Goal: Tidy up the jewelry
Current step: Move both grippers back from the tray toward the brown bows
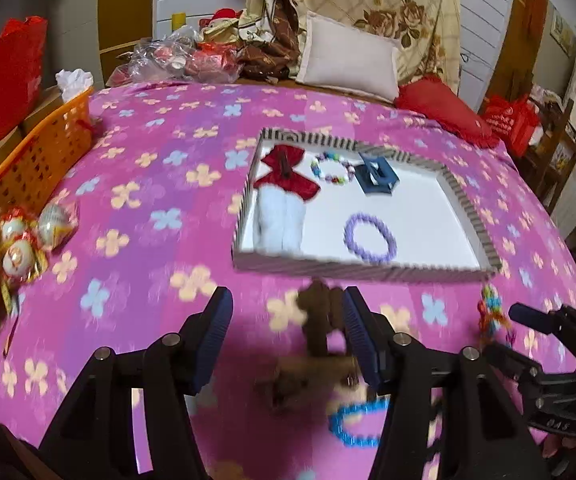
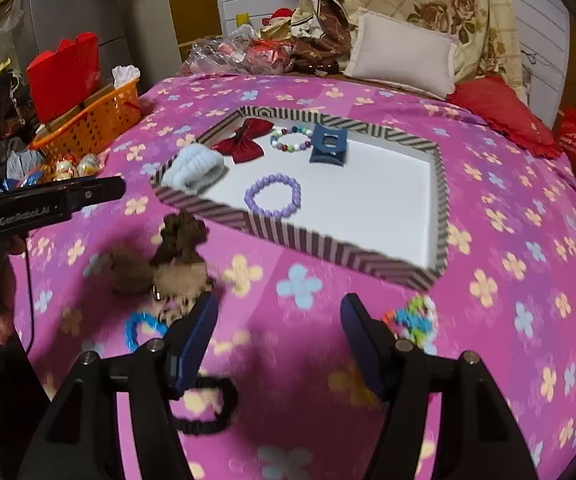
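A bed with a pink flowered cover [image 2: 487, 184] filled the room, pillows [image 2: 403, 54] at its head. On it lay a striped tray [image 2: 307, 240] holding a purple bracelet [image 2: 274, 196], beaded bracelet [image 2: 291, 140], red bow [image 2: 244, 142] and blue clip [image 2: 327, 146]. Both the left gripper [image 1: 288, 332] and right gripper [image 2: 280, 336] stood spread, empty, above the cover. A brown hair tie [image 2: 180, 248] lay outside the tray.

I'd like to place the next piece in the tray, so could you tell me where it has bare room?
The tray's right half is bare, from the navy clip and purple bracelet to the right wall. The left end is crowded: the red bow, pale blue scrunchie and beaded bracelet.
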Tool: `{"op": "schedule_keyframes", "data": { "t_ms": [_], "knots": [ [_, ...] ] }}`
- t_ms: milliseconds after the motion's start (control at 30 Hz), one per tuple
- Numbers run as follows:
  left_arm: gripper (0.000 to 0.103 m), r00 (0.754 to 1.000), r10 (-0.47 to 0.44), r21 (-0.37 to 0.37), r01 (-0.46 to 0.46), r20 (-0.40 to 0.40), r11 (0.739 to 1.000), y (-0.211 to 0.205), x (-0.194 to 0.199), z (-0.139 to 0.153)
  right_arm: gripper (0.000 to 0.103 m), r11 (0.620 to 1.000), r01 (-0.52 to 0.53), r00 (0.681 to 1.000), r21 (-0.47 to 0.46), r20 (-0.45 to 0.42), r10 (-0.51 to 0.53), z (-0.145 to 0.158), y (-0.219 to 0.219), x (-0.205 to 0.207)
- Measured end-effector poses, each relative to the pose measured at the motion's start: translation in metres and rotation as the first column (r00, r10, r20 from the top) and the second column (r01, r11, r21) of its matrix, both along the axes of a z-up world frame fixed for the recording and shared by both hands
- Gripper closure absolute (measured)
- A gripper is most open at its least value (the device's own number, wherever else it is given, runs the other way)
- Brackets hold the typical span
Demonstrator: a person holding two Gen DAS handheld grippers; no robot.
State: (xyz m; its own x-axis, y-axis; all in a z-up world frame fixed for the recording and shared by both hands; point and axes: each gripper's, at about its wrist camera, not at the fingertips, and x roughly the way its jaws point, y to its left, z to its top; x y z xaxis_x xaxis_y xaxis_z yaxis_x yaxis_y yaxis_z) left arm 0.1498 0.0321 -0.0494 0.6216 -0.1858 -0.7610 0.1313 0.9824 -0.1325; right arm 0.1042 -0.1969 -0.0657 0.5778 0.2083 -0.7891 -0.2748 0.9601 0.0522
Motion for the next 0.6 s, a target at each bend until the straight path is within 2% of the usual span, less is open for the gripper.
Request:
{"op": "schedule_keyframes", "data": {
  "t_ms": [200, 467, 600],
  "knots": [
    [0.060, 1.000, -0.004, 0.045, 0.005, -0.011, 0.999, -0.006, -0.033, -0.008, 0.036, 1.000, 0.019, 1.000, -0.021, -0.023, -0.019, -0.011, -0.005, -0.022],
    [0.060, 1.000, 0.000, 0.104, 0.000, -0.002, 0.995, -0.013, -0.060, -0.009, 0.036, 0.999, 0.032, 0.999, 0.010, -0.022, -0.032, -0.008, -0.013, -0.044],
    [0.067, 1.000, -0.005, 0.118, 0.006, -0.008, 0.993, -0.016, -0.068, -0.010, 0.036, 0.999, 0.028, 0.999, 0.021, -0.017, -0.028, -0.004, -0.012, -0.052]
  ]
}}
